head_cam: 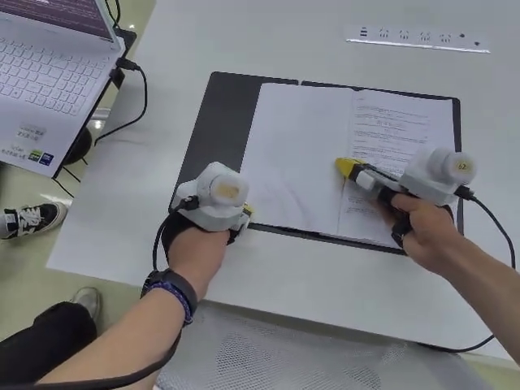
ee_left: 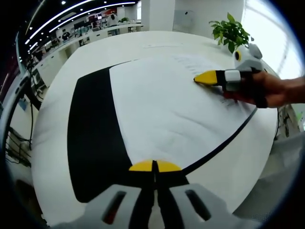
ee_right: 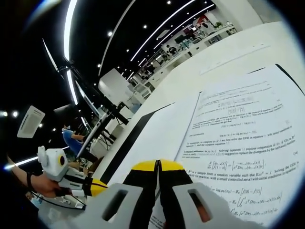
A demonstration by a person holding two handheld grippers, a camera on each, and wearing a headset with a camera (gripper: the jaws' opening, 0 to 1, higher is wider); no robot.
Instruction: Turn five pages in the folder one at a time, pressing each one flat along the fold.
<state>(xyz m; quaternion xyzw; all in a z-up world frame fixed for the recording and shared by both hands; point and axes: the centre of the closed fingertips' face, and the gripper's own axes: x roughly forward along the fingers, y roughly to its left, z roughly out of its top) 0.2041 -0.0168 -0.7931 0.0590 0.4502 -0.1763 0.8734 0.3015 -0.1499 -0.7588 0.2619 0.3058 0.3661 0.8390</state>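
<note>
Folder (head_cam: 213, 130) lies open beneath the right gripper (head_cam: 347, 166), whose closed jaws rest by the fold; left gripper (head_cam: 245, 210), also closed, sits at its near edge. Dragging could crease the page (head_cam: 296, 146).

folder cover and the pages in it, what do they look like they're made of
Folder cover: black with an even matte finish, lying flat with a thin, crisp edge. Probably plastic or coated board; the look leaves that open.
Pages: thin white paper, matte, with black printed text on the right-hand one.
</note>
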